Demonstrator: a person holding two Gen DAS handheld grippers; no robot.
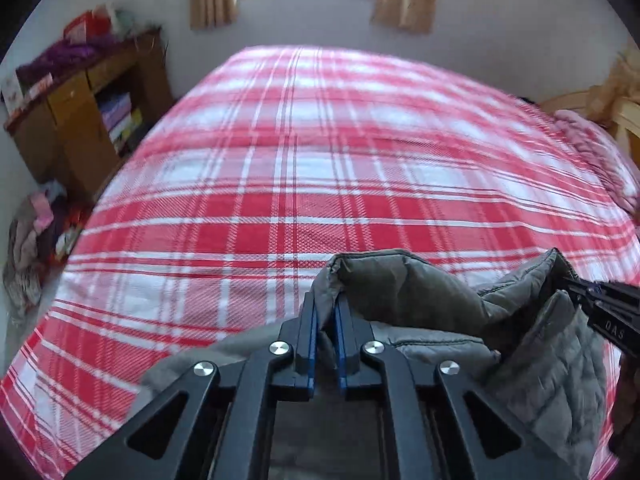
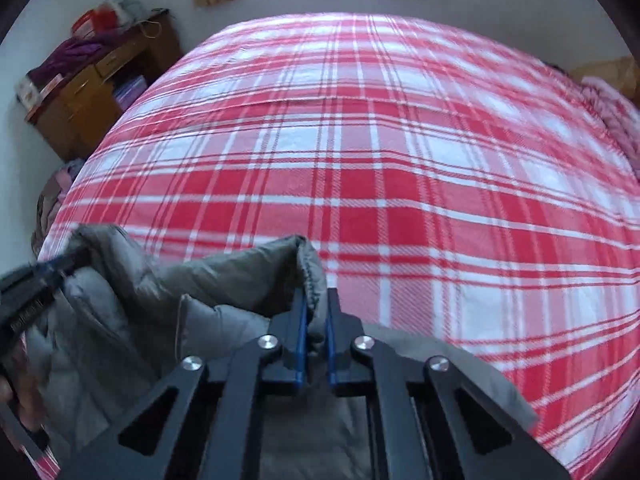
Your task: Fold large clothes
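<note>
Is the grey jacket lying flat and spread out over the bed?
No: both grippers pinch the grey jacket by one edge, bunched up above the plaid bed.

My left gripper [image 1: 326, 308] is matte black, with two slim fingers [image 1: 308, 332] faced in blue pads. Four round silver screw heads [image 1: 280, 348] sit in a row behind those fingers, on angular black arms with triangular cut-outs. My right gripper [image 2: 316, 312] is built the same: black frame, blue pads, silver screws [image 2: 268, 342]. Beside the left gripper's fingers, the right one's black side shows small pale lettering [image 1: 614, 334].
</note>
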